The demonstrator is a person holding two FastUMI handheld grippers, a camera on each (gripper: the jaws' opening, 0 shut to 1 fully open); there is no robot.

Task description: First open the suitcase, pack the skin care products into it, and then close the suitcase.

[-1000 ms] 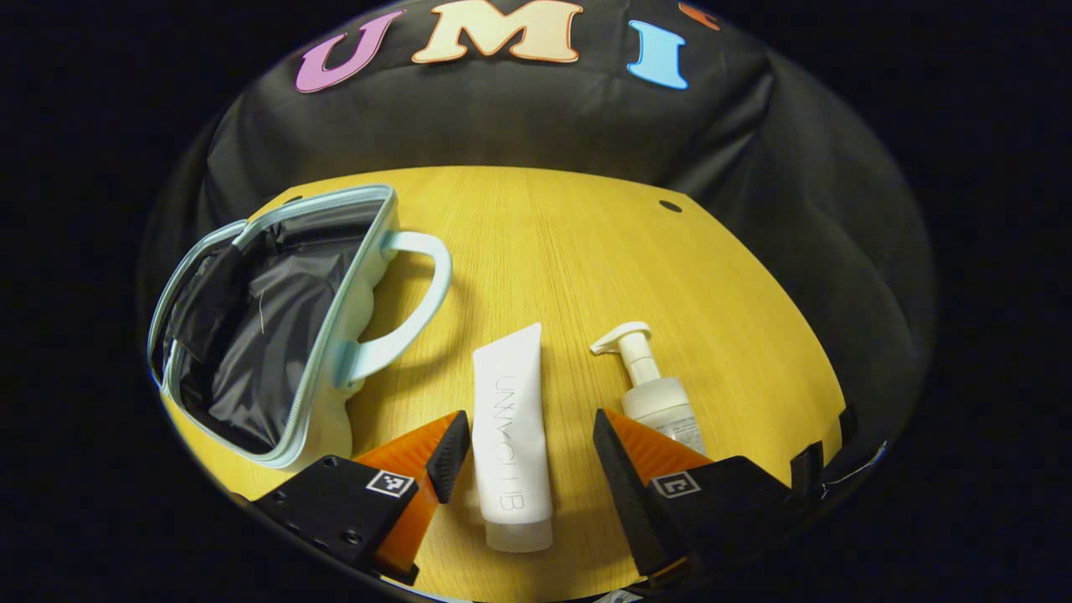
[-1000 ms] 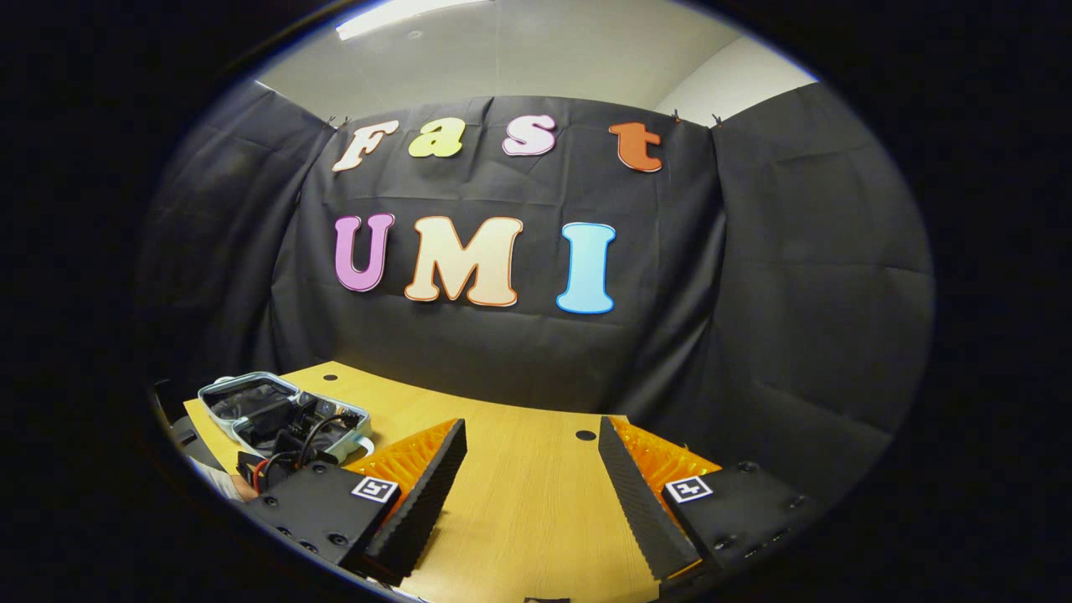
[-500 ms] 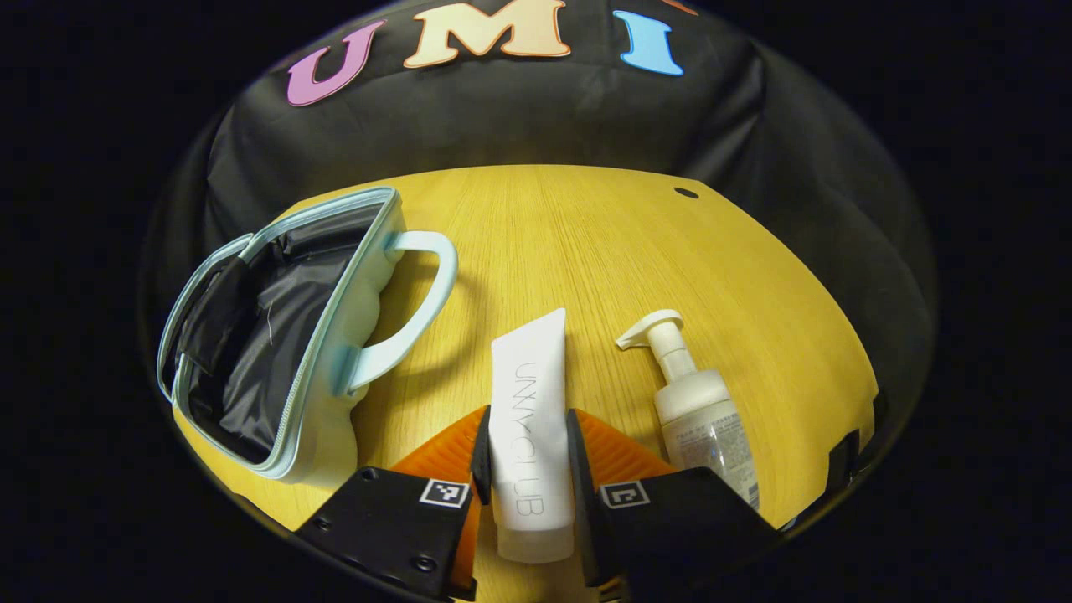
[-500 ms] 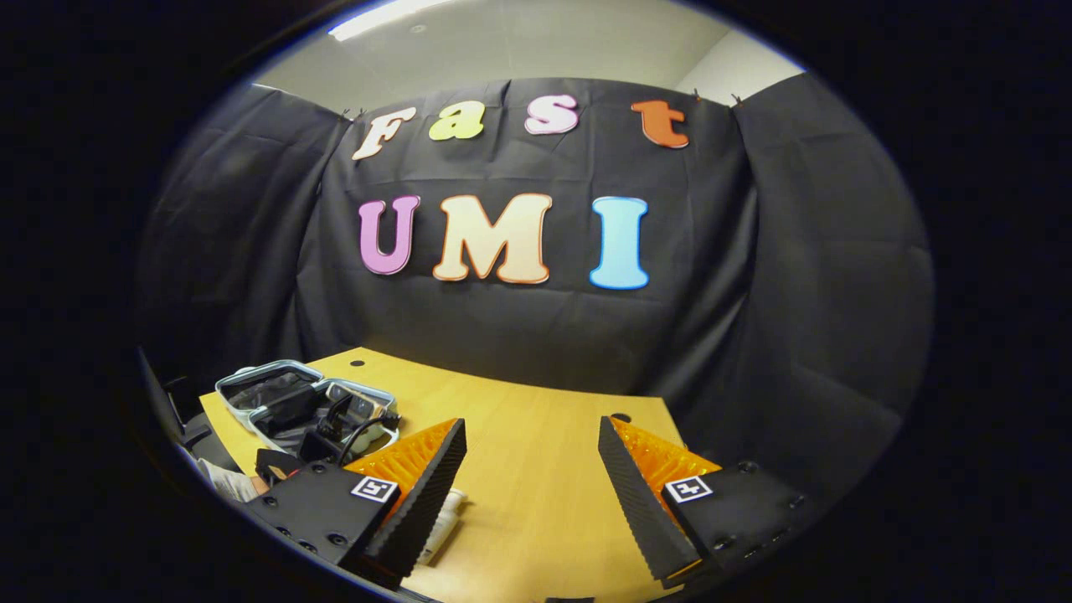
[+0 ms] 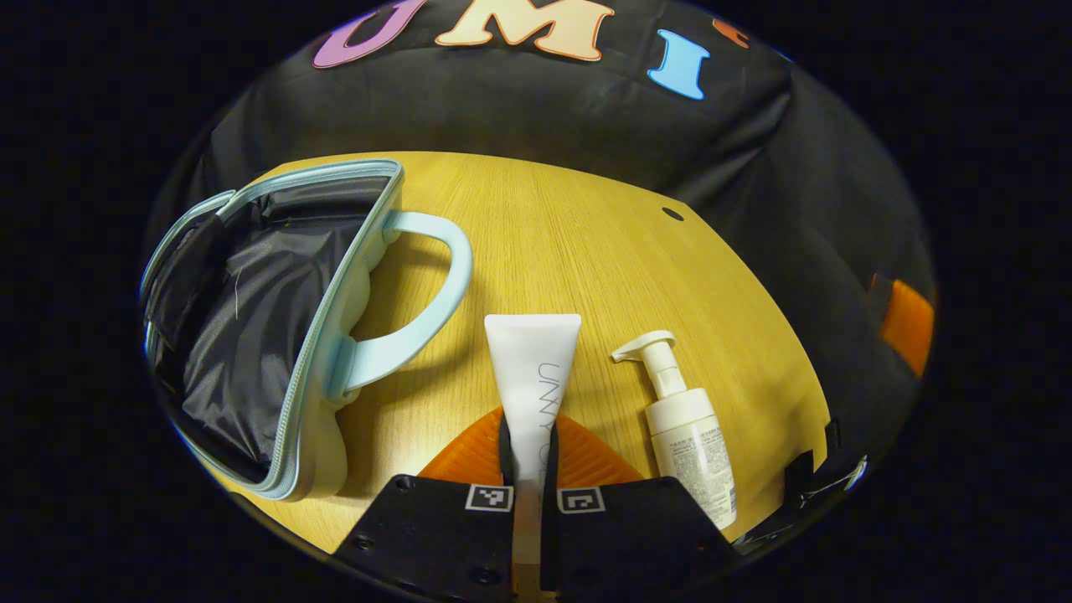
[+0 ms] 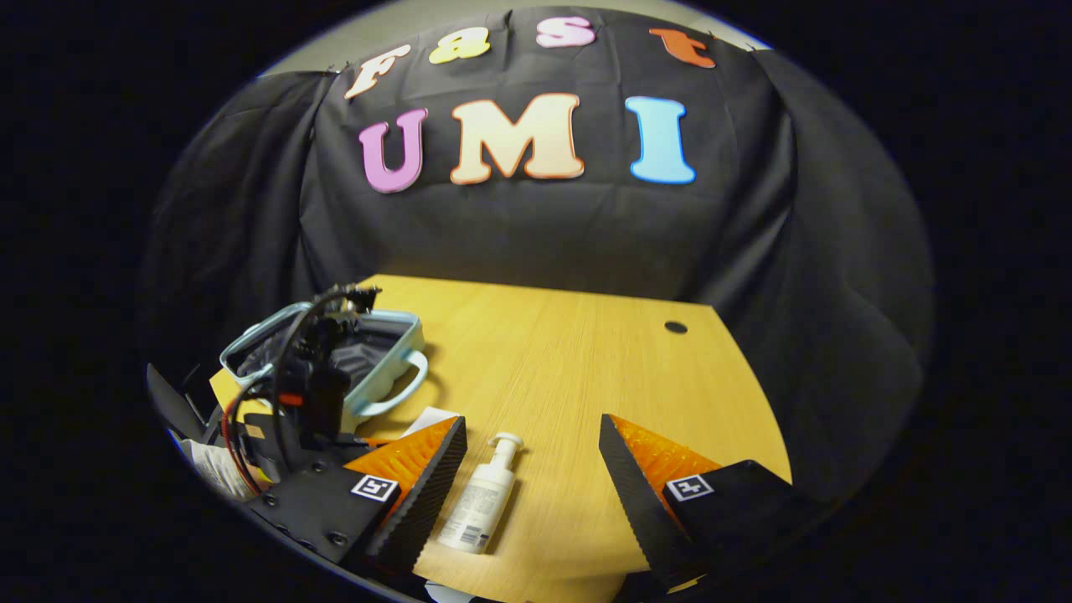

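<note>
A wooden bench sits in front of a black cloth wall. In the left gripper view, the left gripper has its jaws pressed narrow on both sides of a white tube, which points straight away from the camera with its flat crimped end farthest off. Just right of the tube, a white pump bottle lies on the bench, nozzle pointing away. To the left, a pale blue suitcase lies open, showing a dark fabric lining; its handle curves toward the tube.

In the right gripper view, the right gripper hovers above the bench with its jaws wide apart and nothing between them. The pump bottle lies just beside its left finger. Farther left, the suitcase is partly hidden behind the other gripper's body and cables.
</note>
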